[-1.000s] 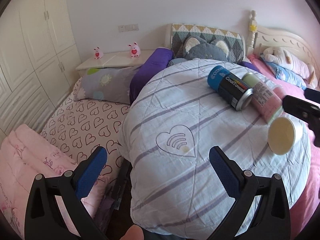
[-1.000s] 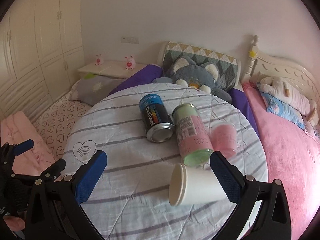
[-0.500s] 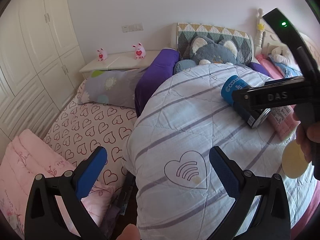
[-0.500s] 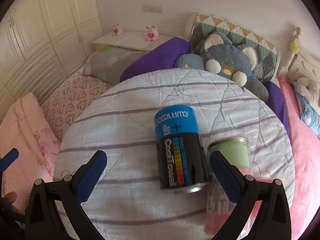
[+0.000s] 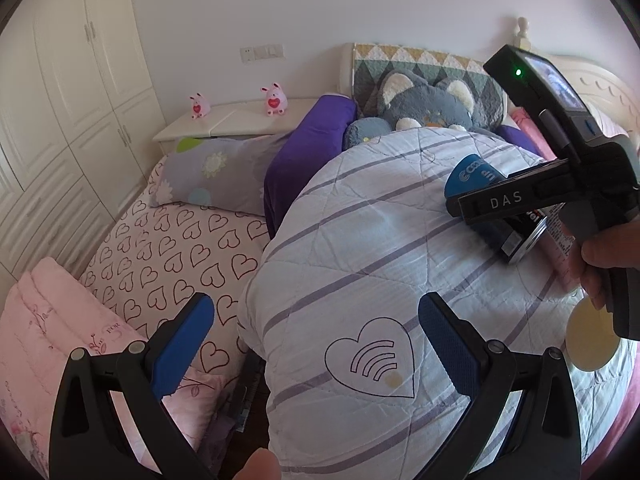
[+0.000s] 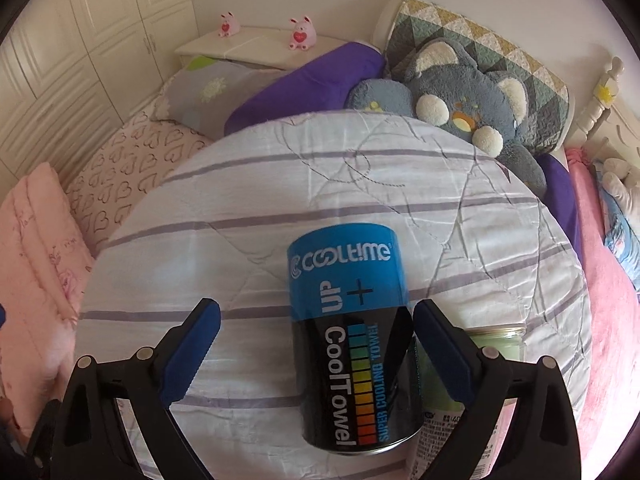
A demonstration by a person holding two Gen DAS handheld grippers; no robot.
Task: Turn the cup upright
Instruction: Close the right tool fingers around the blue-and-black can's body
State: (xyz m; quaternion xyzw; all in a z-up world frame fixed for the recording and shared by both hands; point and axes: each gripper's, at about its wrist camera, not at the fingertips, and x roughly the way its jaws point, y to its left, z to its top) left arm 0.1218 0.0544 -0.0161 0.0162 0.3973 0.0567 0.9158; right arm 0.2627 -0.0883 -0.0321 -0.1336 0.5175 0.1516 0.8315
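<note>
Advancing since a second ago, the right gripper, fingers spread, straddled the blue can. Left gripper hung spread, empty. White cup lay near the quilt's right edge.

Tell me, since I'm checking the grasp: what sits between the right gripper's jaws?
In the right wrist view, the lying blue-and-black CoolTowel can sits between the open jaws of the right gripper, nearer the right-hand one; striped quilt fills the rest.

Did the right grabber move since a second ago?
Yes. The right gripper went forward over the striped quilt, toward the blue can and away from the paper cup.
</note>
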